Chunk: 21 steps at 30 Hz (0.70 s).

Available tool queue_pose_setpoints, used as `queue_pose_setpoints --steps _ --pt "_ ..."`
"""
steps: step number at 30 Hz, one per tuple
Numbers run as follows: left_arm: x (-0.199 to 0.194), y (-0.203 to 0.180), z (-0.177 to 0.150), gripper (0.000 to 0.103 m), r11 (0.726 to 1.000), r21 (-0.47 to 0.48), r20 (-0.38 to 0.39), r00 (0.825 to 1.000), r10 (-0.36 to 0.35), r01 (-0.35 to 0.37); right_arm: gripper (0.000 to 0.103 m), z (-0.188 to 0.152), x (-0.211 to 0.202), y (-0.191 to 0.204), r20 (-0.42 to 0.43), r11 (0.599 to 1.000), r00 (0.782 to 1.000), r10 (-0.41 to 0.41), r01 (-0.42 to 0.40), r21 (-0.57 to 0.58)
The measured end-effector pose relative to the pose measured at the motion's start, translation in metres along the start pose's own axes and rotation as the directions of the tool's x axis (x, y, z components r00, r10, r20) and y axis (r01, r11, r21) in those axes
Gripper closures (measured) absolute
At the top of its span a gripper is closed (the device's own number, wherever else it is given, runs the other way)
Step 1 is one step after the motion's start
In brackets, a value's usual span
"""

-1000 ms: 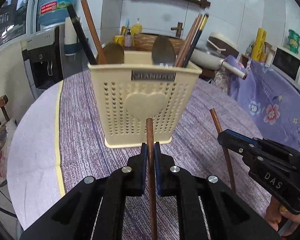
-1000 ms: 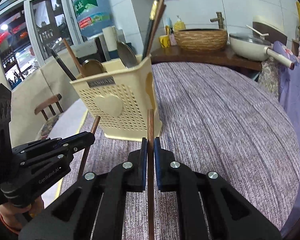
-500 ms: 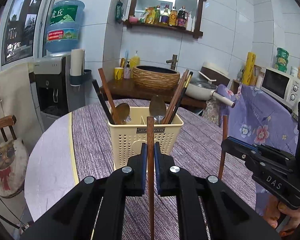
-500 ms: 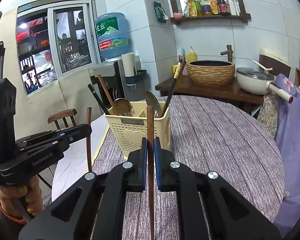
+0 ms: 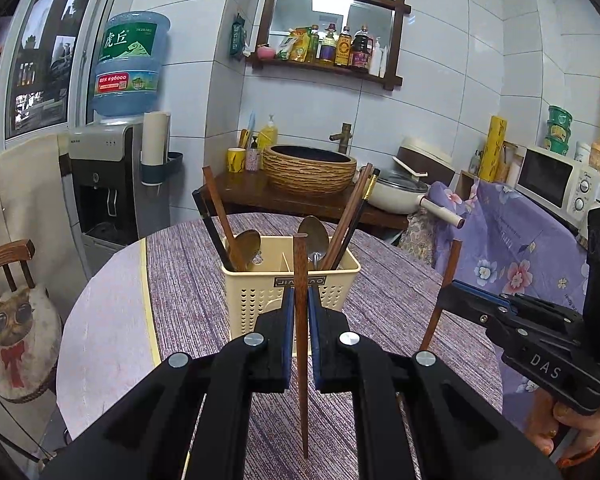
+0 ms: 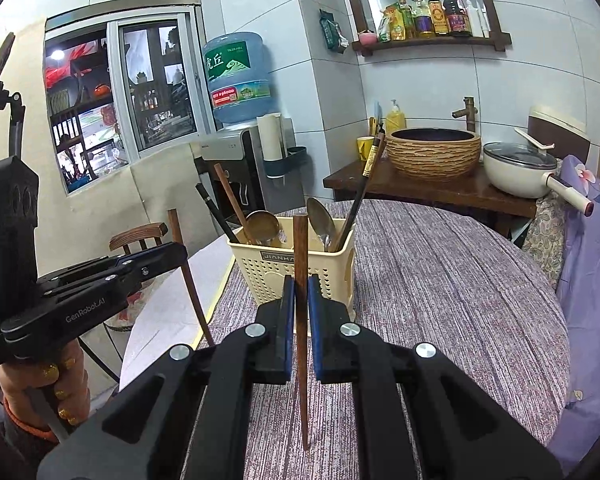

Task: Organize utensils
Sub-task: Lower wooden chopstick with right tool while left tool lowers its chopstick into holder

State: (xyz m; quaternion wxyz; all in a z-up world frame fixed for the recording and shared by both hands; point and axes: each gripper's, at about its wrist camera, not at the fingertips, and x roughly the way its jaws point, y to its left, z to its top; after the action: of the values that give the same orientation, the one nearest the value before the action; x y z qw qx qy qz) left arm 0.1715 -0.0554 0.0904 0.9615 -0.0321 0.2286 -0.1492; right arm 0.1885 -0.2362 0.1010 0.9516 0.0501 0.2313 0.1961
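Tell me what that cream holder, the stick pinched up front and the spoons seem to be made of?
Holder: looks like moulded plastic, matte cream, punched with small holes. Stick in the left gripper: probably wood, dark reddish brown with faint grain. Spoons: likely metal, with a dull shine.

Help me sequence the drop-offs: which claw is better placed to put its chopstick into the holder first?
Roughly even, slightly left. Both the left claw and right claw clamp upright chopsticks short of the utensil holder; the left faces it more squarely.
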Motion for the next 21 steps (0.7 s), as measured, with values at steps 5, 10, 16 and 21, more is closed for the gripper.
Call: queue_pose_setpoints --steps 5,10,16,21 --pt "-0.001 0.001 0.005 0.095 1.000 -0.001 0.002 1.000 -0.011 0.011 0.095 0.005 0.001 -0.001 0.001 1.000 1.000 0.010 -0.010 -0.002" --pt "-0.002 0.002 0.015 0.095 1.000 0.009 0.005 1.000 -0.024 0.024 0.095 0.017 0.003 -0.002 0.001 1.000 1.000 0.031 -0.031 0.004" --pt "-0.007 0.004 0.037 0.095 0.999 0.037 0.015 0.999 -0.035 0.035 0.095 0.040 0.005 -0.001 -0.002 0.999 0.999 0.053 -0.053 -0.009" --pt "-0.015 0.008 0.067 0.095 0.997 0.045 0.035 0.998 -0.057 0.055 0.095 0.072 0.002 0.004 0.026 0.997 0.997 0.073 -0.072 -0.021"
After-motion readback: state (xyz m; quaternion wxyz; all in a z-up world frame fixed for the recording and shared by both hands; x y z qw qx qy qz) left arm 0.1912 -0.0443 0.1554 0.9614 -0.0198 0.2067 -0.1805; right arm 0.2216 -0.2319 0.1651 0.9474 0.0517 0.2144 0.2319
